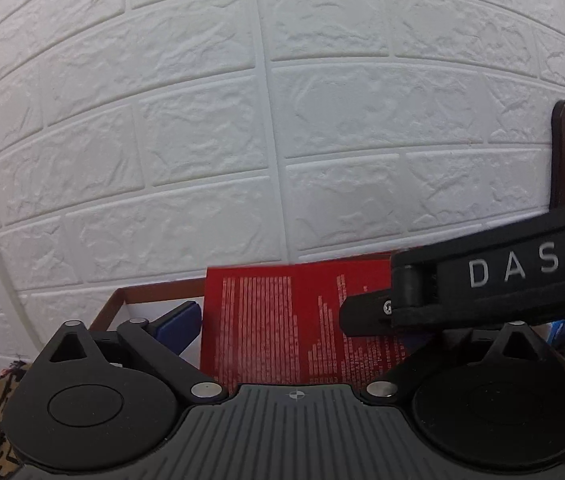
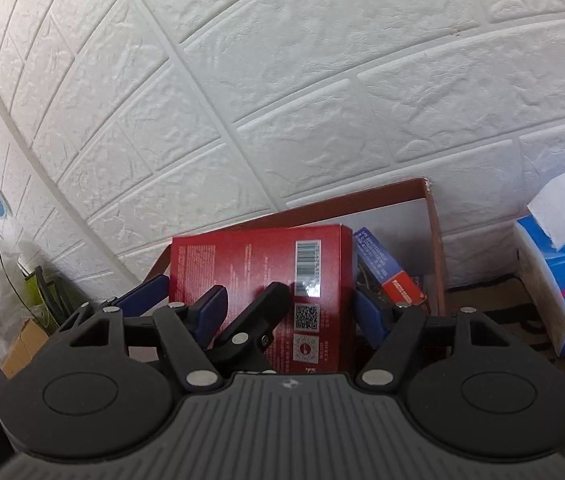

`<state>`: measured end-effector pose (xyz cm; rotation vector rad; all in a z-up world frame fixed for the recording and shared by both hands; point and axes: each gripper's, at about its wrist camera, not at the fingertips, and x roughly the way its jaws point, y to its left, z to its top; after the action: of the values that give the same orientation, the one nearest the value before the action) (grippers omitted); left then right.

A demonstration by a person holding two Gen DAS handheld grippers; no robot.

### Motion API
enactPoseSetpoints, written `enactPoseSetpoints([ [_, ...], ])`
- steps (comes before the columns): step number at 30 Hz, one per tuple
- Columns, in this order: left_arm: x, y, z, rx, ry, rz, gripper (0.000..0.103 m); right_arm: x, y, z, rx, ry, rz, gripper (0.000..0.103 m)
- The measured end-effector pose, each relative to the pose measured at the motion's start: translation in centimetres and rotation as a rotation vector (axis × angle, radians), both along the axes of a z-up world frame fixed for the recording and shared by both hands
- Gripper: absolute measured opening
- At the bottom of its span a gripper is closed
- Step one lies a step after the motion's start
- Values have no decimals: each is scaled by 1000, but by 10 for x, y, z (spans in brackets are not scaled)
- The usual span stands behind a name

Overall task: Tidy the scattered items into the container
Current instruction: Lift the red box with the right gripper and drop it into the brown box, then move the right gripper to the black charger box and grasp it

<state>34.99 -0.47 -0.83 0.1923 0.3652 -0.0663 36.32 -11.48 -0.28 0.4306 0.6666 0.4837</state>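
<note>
Red box (image 2: 254,280) upright inside cardboard container (image 2: 432,240), beside smaller blue box (image 2: 382,264). Right gripper (image 2: 262,300) wide astride it, grip unclear; left gripper (image 1: 302,316) half hidden, cannot tell. Tissue pack (image 2: 562,280) outside, perhaps left.

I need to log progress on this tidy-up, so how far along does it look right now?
Well under way. Done: a blue-and-red box already lies in the brown container. In hand: the red box stands upright at the container, with the left gripper and right gripper both at it; whether either still grips it is unclear. Left: the tissue pack sits outside, to the right.
</note>
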Motion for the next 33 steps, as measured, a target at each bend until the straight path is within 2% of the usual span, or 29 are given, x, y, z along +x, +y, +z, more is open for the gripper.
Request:
enactPoseSetpoints([
  [3, -8, -2, 3, 26, 5, -4, 95, -10, -7, 5, 1, -12, -30, 80],
  [5, -18, 1, 8, 27, 3, 2, 95, -20, -14, 11, -9, -29, -50, 80],
  [8, -39, 8, 20, -5, -4, 16, 95, -40, -30, 20, 27, -42, -74, 80],
  [16, -136, 2, 47, -48, -63, -38, 96, -128, -80, 38, 76, -82, -91, 80],
  [24, -209, -34, 11, -50, -6, -132, 97, -221, -125, 18, 130, -44, -141, 82],
  [29, -228, -39, -19, -67, 61, -133, 97, -263, -142, -10, 146, 20, -179, 83],
  [33, -236, -36, -33, -77, 78, -147, 97, -285, -151, -35, 152, 75, -206, 83],
])
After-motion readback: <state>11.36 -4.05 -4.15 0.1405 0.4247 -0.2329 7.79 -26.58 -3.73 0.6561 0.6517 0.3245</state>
